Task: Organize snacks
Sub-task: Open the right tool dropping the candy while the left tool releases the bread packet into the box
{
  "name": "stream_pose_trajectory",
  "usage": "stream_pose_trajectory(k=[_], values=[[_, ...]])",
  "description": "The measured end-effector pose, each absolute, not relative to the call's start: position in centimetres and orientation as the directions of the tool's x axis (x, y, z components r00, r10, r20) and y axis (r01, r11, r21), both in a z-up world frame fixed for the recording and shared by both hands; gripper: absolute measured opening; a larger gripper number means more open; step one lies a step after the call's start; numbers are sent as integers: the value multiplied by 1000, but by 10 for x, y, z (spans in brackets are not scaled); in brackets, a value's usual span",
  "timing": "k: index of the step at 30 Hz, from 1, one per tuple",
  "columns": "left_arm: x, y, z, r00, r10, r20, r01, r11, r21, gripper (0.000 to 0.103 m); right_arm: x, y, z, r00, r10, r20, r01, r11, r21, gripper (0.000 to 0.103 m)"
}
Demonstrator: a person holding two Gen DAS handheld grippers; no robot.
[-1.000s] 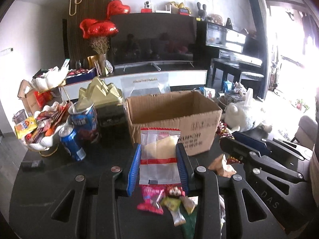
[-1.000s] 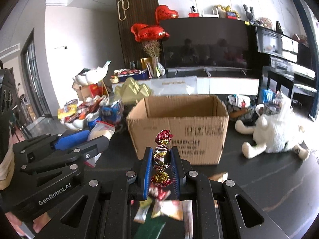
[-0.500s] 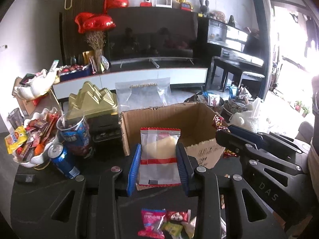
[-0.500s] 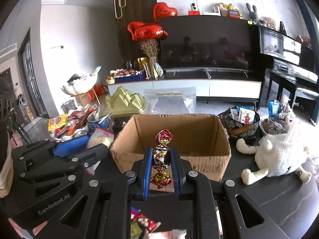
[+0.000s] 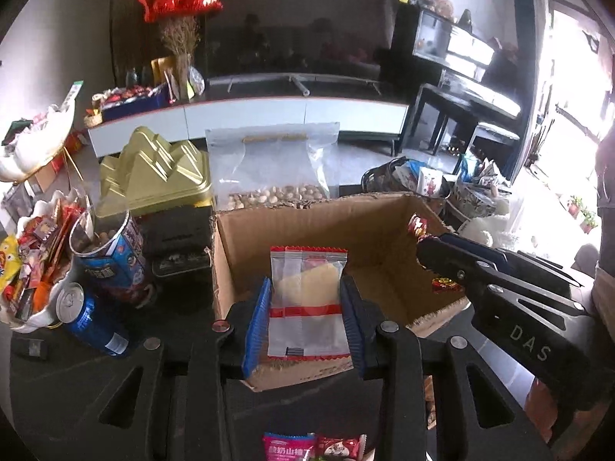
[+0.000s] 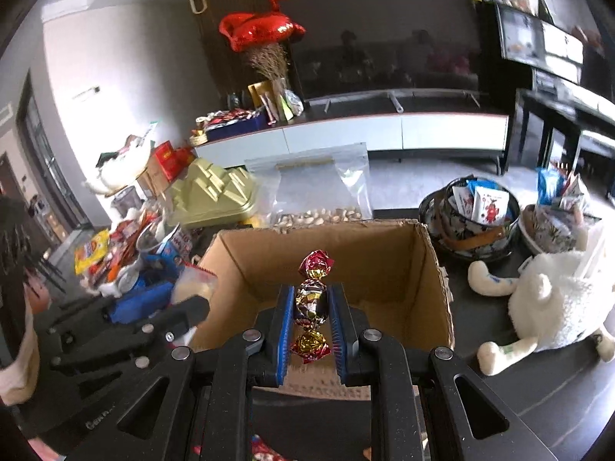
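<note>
Two light snacks are held over the cardboard box (image 5: pixel 384 230): soft clear packet (image 5: pixel 307 299) loosening in left gripper (image 5: pixel 305 322), jaws opening; wrapped candy (image 6: pixel 311 303), grasped at middle by right gripper (image 6: pixel 310 322), crushable.

Left wrist view. Lower centre: the left gripper (image 5: pixel 305 320), its blue pads (image 5: pixel 256 324) flanking a clear snack packet (image 5: pixel 307 299) with red bands; the jaws have just been opening, the packet between them. Behind it, an open cardboard box (image 5: pixel 246 265). Right: the right gripper (image 5: pixel 432 255) over the box, holding a red foil candy (image 5: pixel 418 226). Left: a blue can (image 5: pixel 92 320). Upper centre: a clear bag of nuts (image 5: pixel 273 169).
</note>
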State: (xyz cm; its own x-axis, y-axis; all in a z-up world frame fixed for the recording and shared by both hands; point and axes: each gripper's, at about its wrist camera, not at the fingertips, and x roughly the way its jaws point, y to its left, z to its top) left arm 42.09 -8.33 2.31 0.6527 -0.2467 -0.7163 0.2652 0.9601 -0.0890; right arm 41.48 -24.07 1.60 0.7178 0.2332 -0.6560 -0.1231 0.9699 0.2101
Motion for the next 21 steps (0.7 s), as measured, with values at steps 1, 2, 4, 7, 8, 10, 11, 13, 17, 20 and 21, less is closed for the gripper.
stream_pose_trajectory(k=[1, 2, 4, 7, 8, 10, 11, 13, 17, 20, 21], values=[[422, -83, 23, 653, -243, -717, 260, 962, -89, 44, 417, -241, 15, 716, 226, -661, -114, 971, 209, 20], [423, -82, 24, 657, -235, -716, 252, 964, -86, 48, 417, -241, 14, 713, 221, -665, -108, 972, 207, 23], [419, -78, 26, 678, -212, -704, 232, 970, -70, 50, 415, -243, 14, 717, 208, -666, -95, 975, 202, 35], [408, -74, 31, 699, -191, -689, 218, 975, -48, 52, 407, -241, 13, 728, 173, -664, -88, 983, 160, 37], [405, -73, 32, 703, -188, -686, 221, 974, -41, 56, 402, -241, 13, 728, 175, -663, -92, 983, 158, 37], [394, -73, 35, 716, -176, -675, 222, 975, -19, 60, 392, -241, 15, 729, 188, -659, -100, 981, 169, 37], [386, -73, 37, 724, -171, -668, 222, 975, -8, 60, 385, -241, 16, 731, 190, -655, -103, 980, 170, 37], [370, -73, 40, 731, -177, -659, 233, 972, -3, 60, 373, -242, 18, 735, 194, -650, -105, 979, 174, 37], [342, -73, 47, 750, -191, -634, 256, 967, 11, 60, 345, -242, 22, 744, 221, -631, -123, 973, 197, 37], [323, -74, 52, 762, -201, -615, 273, 962, 23, 60, 324, -242, 26, 752, 228, -618, -130, 971, 201, 37], [318, -74, 53, 764, -204, -612, 276, 961, 25, 60, 315, -242, 27, 758, 224, -613, -128, 972, 196, 37]])
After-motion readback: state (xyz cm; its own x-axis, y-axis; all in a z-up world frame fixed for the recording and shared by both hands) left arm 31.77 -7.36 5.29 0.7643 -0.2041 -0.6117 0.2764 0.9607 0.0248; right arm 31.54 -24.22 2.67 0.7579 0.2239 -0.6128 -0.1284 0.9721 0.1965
